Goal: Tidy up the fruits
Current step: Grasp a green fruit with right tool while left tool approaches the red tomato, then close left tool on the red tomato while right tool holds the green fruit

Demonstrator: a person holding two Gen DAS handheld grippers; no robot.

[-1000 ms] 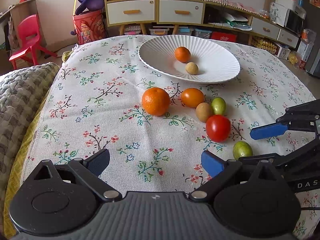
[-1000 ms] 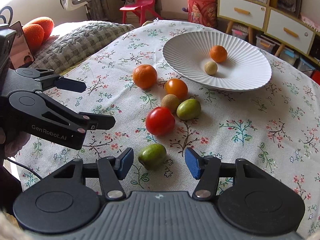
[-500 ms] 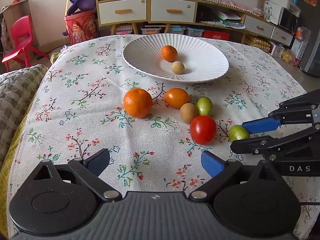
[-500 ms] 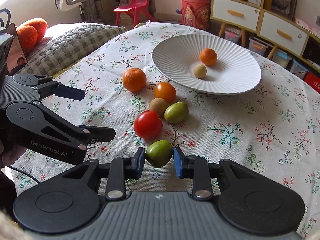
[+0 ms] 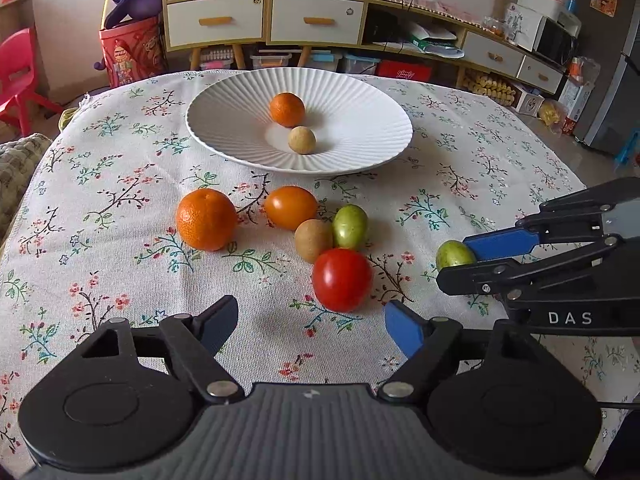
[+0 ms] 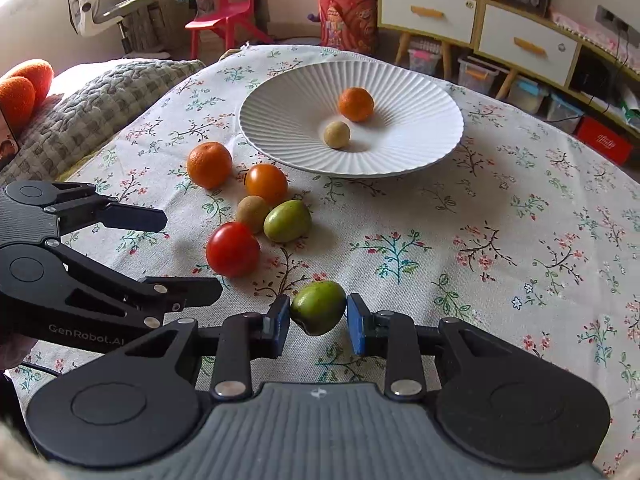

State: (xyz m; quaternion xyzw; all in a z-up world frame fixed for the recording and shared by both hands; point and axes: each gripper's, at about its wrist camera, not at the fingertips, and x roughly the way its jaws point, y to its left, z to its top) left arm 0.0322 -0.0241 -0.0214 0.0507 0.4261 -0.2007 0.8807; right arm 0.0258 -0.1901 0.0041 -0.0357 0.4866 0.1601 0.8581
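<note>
Fruits: two on plate (image 6: 416, 160), five on tablecloth (image 6: 480, 240), one clamped.

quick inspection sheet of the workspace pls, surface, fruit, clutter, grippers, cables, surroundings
surface: table under a floral cloth, white ribbed plate at the far side.
job's things: small orange and tan ball-shaped fruit on the plate; five fruits loose on the cloth, among them a red tomato.
clutter: nothing seen on the cloth.
grippers: right gripper clamps a green fruit; left gripper open, holds nothing.
cables: nothing seen on the table.
surroundings: drawer cabinet, red chair.
</note>
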